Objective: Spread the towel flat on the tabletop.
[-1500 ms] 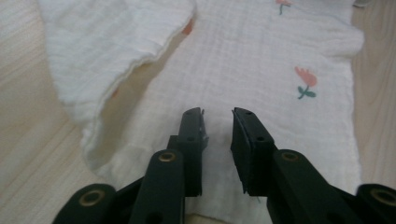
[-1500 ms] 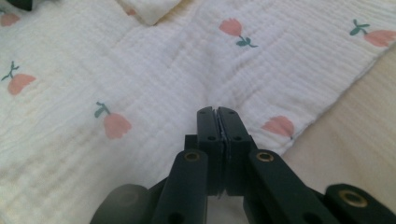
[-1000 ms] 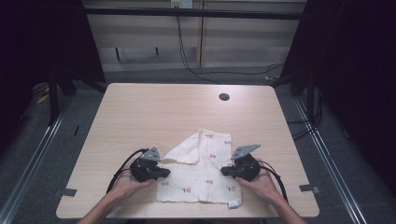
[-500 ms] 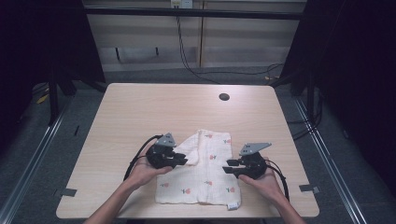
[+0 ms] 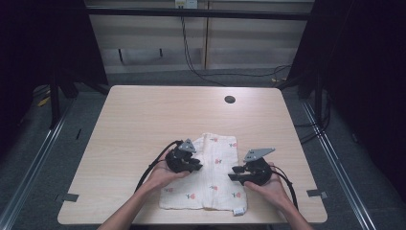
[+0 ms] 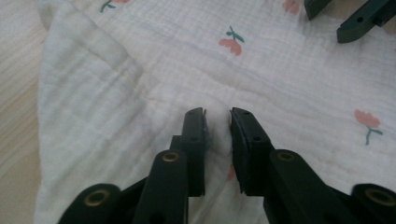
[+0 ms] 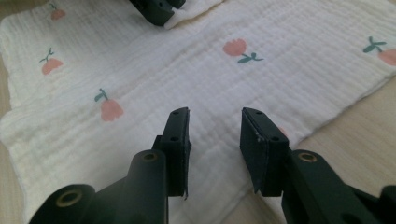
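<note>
Cloth (image 5: 210, 179), white muslin with small red flower prints, lies on the near half of the wooden surface (image 5: 143, 124), partly folded, near edge close to the surface's front edge.

Left claw (image 5: 194, 165) sits over the cloth's left part, pointing right across it. In the left gripper view its jaws stand a narrow gap apart and have just been closing; a small ridge of cloth (image 6: 217, 126) rises between the tips. I can't tell whether the pads actually pinch it.

Right claw (image 5: 233, 173) is at the cloth's right edge, pointing left. In the right gripper view its jaws stand moderately apart, gripping nothing, with flat cloth (image 7: 210, 93) under and ahead of them.

Both claws face each other across the cloth, near but apart. A dark round hole (image 5: 230, 99) sits in the surface on the far side, well apart from the cloth.
</note>
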`<state>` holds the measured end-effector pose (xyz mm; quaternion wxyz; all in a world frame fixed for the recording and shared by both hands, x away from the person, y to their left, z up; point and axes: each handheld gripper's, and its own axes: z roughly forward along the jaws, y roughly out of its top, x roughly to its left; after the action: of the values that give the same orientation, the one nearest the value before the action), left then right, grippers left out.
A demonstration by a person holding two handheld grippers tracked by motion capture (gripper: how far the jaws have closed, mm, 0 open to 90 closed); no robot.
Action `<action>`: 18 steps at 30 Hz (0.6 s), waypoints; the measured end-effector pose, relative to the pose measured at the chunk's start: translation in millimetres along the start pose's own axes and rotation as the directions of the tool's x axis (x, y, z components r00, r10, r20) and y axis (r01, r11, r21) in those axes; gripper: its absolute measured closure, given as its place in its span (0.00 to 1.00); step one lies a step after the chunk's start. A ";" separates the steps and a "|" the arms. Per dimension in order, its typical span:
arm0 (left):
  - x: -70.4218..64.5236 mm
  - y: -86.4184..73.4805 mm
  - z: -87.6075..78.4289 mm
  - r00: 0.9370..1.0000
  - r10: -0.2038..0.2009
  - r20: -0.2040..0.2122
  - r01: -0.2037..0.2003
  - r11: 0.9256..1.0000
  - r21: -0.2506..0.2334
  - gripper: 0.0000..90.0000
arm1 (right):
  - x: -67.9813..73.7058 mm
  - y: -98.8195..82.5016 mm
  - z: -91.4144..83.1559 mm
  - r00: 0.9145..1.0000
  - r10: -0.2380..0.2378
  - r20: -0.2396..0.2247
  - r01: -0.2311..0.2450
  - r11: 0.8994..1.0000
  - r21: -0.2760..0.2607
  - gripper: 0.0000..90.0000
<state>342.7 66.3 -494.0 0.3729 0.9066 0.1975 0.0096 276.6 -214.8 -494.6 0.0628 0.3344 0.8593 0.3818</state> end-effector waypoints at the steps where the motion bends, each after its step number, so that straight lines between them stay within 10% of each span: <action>1: 0.3 0.2 -0.5 1.000 0.005 0.003 -0.005 1.000 0.002 0.93 | 0.4 0.0 0.9 1.000 -0.006 0.001 0.006 1.000 0.007 0.72; 10: 14.0 2.2 -35.6 0.999 -0.041 0.016 0.042 0.995 -0.095 0.96 | 0.8 -1.6 4.6 1.000 -0.008 -0.009 0.008 1.000 0.015 0.73; 18: 41.2 -0.3 -68.4 0.992 -0.118 -0.039 0.108 0.972 -0.208 0.96 | -0.1 0.4 5.0 1.000 -0.015 -0.007 0.016 0.999 0.028 0.70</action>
<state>369.3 127.6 -450.2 0.4593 0.8499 0.2561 0.0319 278.7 -211.6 -497.8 0.0583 0.3273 0.8674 0.3703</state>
